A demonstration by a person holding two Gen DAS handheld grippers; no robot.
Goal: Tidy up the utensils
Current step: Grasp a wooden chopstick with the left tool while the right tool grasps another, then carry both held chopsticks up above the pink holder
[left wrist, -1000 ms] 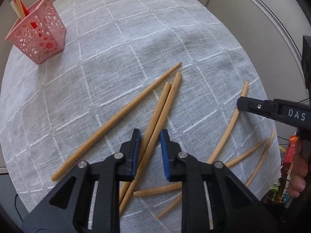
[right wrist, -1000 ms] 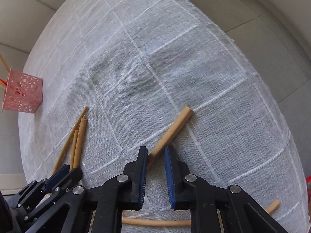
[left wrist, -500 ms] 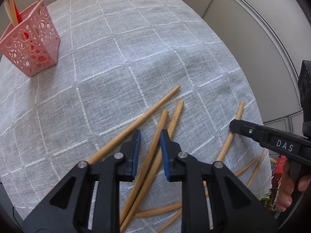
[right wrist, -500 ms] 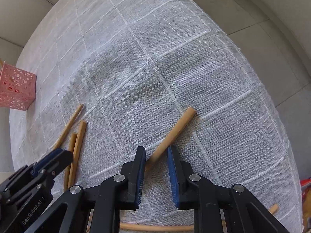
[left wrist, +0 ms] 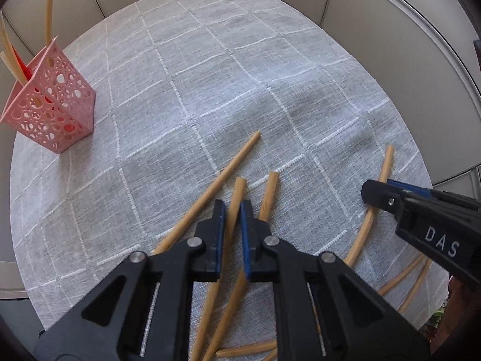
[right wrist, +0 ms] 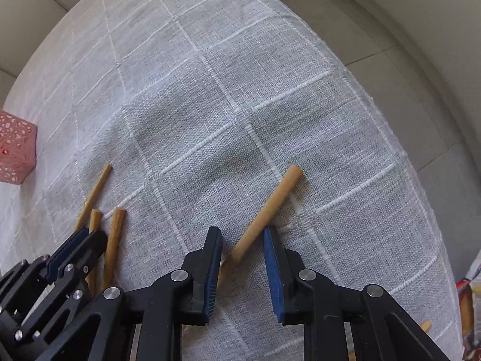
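Chopsticks lie loose on the worktop (left wrist: pixel 210 60), which is covered by a grey checked cloth. Left hand-held gripper (left wrist: pixel 231 210): jaws narrow, one chopstick (left wrist: pixel 237 192) running up between the blue pads, gap still visible on both sides, so not clamped; cannot tell if the pads touch it. Just right of it a second chopstick (left wrist: pixel 268 195) passes under the right finger, tips of both poking out ahead of the jaws. A longer chopstick (left wrist: pixel 231 165) angles away to the left of the left finger, tip pointing toward the middle of the cloth.

Right hand-held gripper (right wrist: pixel 243 236): jaws spread wide, released. A short chopstick (right wrist: pixel 270 207) lies on the cloth with its near end between the fingertips, not touching either pad, far end pointing up and right. In the left wrist view this gripper sits at the right edge over a curved chopstick (left wrist: pixel 381 174); more sticks lie near the cloth's right rim below it.

Pink perforated holder (left wrist: pixel 51 105) stands upright at the far left of the worktop, well apart from both grippers, with a few pale sticks and something red standing in it. In the right wrist view only a corner of the holder shows at the left edge.
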